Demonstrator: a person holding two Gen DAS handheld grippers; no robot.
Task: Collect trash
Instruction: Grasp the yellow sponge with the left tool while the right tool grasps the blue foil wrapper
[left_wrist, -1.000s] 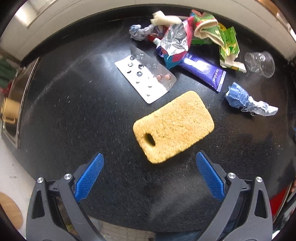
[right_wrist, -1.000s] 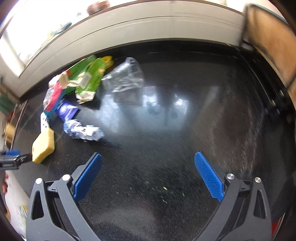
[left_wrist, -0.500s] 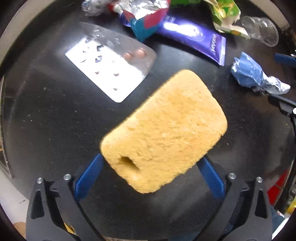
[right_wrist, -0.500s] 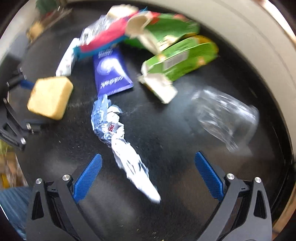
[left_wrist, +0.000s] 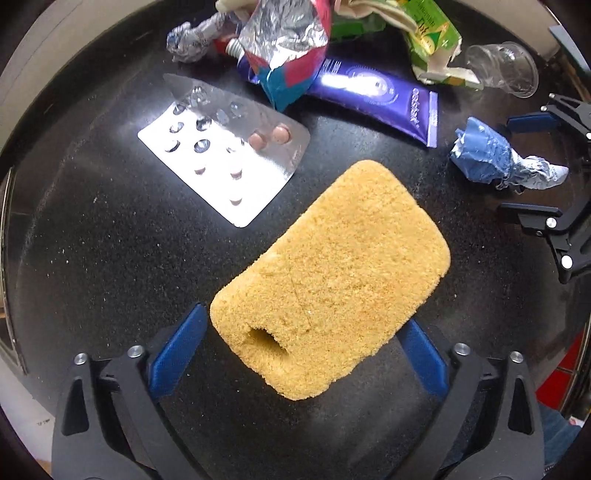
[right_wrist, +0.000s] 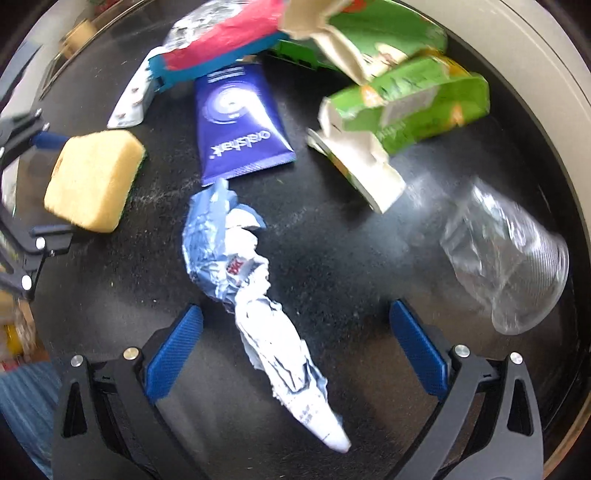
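A yellow sponge (left_wrist: 332, 266) with a hole near one end lies on the black counter (left_wrist: 92, 258). My left gripper (left_wrist: 301, 332) points down over it, its jaws closing. The sponge sits between the blue pads (left_wrist: 177, 350), which are at its sides without visibly squeezing it. From the right wrist view, the sponge (right_wrist: 92, 181) shows between the left gripper's fingers. My right gripper (right_wrist: 295, 325) is open above a crumpled blue-and-white wrapper (right_wrist: 229, 258), which lies on the counter between its fingers, untouched.
Behind the sponge lie a silver blister pack (left_wrist: 225, 147), a purple tube (left_wrist: 373, 96), a torn foil bag (left_wrist: 284, 48), green cartons (right_wrist: 413, 96) and a clear plastic cup (right_wrist: 506, 258). A pale wall edge (right_wrist: 546, 74) borders the counter.
The left gripper sank over the sponge and its pads now flank it and have narrowed. The right gripper swung across the counter and rolled, ending above the crumpled wrapper.
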